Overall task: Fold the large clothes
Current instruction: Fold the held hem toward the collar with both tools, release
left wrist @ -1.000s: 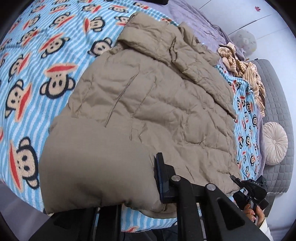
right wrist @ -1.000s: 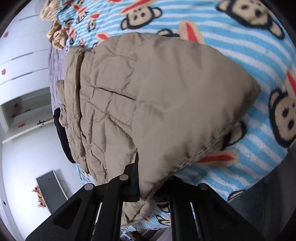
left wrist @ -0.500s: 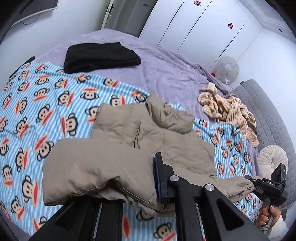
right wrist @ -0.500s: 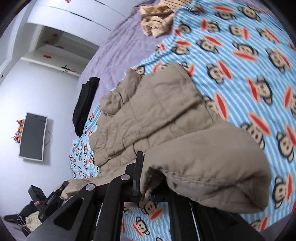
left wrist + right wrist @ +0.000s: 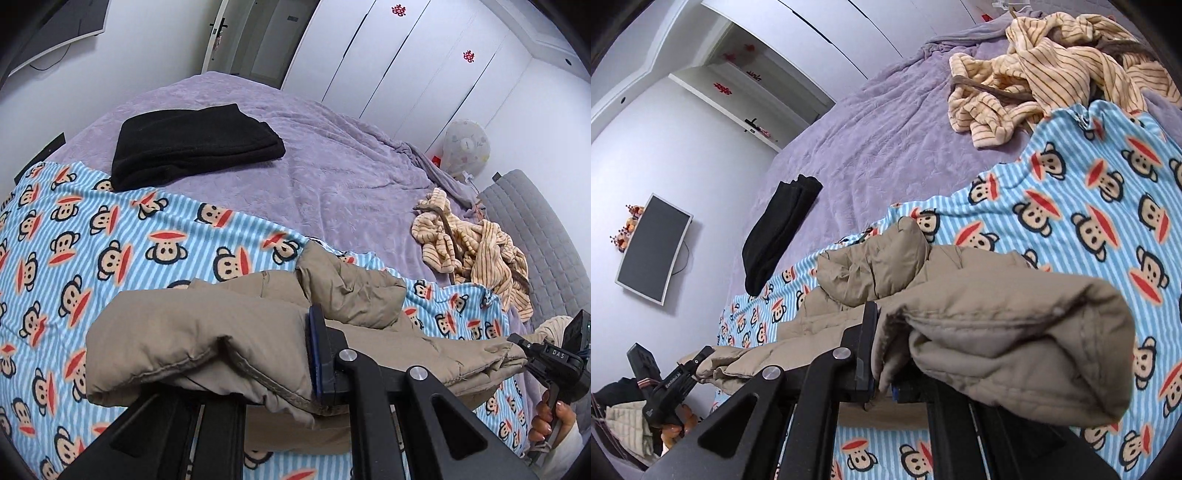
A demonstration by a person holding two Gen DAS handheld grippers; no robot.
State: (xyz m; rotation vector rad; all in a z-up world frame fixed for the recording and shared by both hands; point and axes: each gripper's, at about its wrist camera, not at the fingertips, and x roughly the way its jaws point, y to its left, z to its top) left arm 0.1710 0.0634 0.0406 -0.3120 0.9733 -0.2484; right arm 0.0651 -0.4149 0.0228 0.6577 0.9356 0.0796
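Left gripper point(image 5: 291, 373) fingertips: buried in the tan jacket point(image 5: 192, 343); only one blue-padded finger shows at 5 o'clock of the left wrist view, the other hidden under cloth.
Right gripper point(image 5: 886, 373) tips: swallowed by a jacket fold; how the jaws meet can't be made out.
Jacket's lower part: hidden behind both grippers' black frames, cut off at 6 o'clock.
Monkey blanket point(image 5: 74, 236): runs out of the picture at 8 o'clock.
Wall screen point(image 5: 55, 33): clipped at 11 o'clock.
Person's right hand point(image 5: 550, 424): partly cut off at 4 o'clock.
Heap at 8 o'clock, right wrist view point(image 5: 624, 424): too blurred to identify.
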